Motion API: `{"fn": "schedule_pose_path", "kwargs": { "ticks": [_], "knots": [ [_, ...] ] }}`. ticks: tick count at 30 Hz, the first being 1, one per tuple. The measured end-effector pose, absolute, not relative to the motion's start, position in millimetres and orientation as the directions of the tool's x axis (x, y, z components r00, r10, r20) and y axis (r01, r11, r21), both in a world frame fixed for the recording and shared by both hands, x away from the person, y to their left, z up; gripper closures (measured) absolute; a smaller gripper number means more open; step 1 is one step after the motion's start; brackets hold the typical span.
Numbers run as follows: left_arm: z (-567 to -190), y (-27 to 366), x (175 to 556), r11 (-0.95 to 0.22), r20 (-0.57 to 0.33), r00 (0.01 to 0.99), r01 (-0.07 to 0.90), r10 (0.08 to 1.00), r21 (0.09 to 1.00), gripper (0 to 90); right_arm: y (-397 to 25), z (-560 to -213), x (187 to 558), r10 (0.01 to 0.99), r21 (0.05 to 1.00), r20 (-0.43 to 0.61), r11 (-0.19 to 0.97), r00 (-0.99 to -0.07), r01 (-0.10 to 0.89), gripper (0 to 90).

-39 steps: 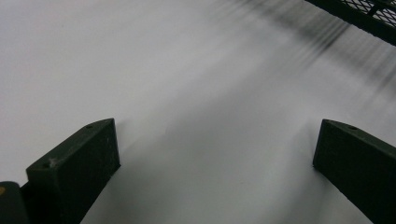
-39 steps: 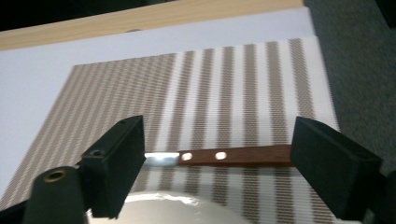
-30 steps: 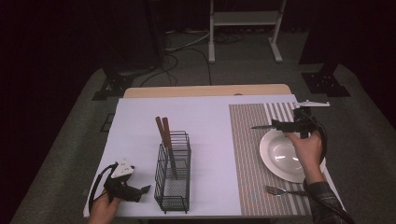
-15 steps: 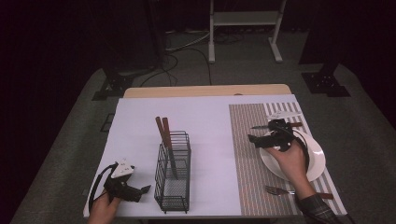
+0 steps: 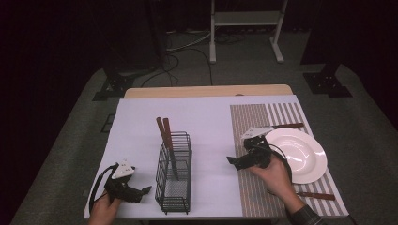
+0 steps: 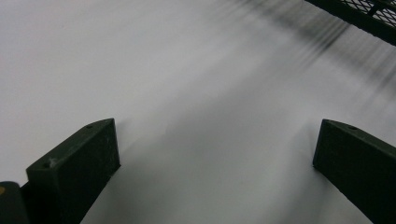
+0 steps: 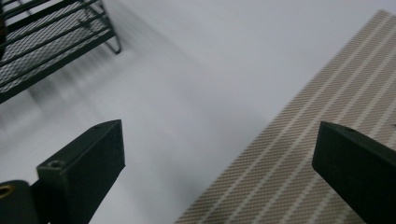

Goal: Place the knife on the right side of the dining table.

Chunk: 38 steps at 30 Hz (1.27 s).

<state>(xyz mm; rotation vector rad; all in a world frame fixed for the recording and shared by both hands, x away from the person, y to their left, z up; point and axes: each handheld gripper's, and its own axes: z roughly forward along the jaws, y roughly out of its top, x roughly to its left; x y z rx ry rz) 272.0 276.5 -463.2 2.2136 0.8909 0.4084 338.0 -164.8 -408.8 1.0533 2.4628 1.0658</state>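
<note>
At the lower left of the high view the left hand-held gripper [image 5: 143, 191] rests on the white-covered bench [image 5: 206, 117], jaws spread and empty. Just right of it stands the black wire caddy [image 5: 174, 178] holding two wooden-handled utensils [image 5: 164, 132]. Right of centre, the right hand-held gripper [image 5: 232, 161] hangs at the striped placemat [image 5: 253, 117] edge, released, holding nothing. The white plate [image 5: 305, 152] lies right of it.

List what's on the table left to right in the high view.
left gripper → wire basket → right gripper → white plate
</note>
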Motion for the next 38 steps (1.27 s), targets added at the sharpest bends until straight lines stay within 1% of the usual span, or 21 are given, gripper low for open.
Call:
{"fn": "schedule_pose_path", "kwargs": {
  "ticks": [11, 16, 20, 22, 32, 38],
  "knots": [
    [-463.2, 276.5, 272.0, -0.514, 0.027, 0.713, 0.478, 0.701, 0.712, 0.0, -126.2, -426.7, 319.6, 0.6, 0.677, 0.052, 0.567, -0.799, 0.469, 1.6],
    [-463.2, 276.5, 272.0, -0.514, 0.027, 0.713, 0.478, 0.701, 0.712, 0.0, -113.6, -434.0, 315.3, 0.552, 0.664, 0.039, 0.609, -0.833, 0.434, 1.6],
    [-463.2, 276.5, 272.0, -0.514, 0.027, 0.713, 0.478, 0.701, 0.712, 0.0, -106.5, -440.7, 312.4, 0.518, 0.656, 0.048, 0.628, -0.854, 0.418, 1.6],
    [-463.2, 276.5, 272.0, -0.514, 0.027, 0.713, 0.478, 0.701, 0.712, 0.0, -102.0, -444.4, 310.7, 0.496, 0.649, 0.041, 0.647, -0.867, 0.401, 0.0],
    [-463.2, 276.5, 272.0, -0.514, 0.027, 0.713, 0.478, 0.701, 0.712, 0.0, -94.8, -458.1, 308.1, 0.468, 0.622, -0.002, 0.692, -0.884, 0.366, 0.0],
    [-463.1, 276.4, 272.0, -0.514, 0.028, 0.713, 0.478, 0.701, 0.712, 0.0, -95.7, -459.5, 307.4, 0.469, 0.637, 0.005, 0.679, -0.883, 0.364, 0.0]
  ]
}}
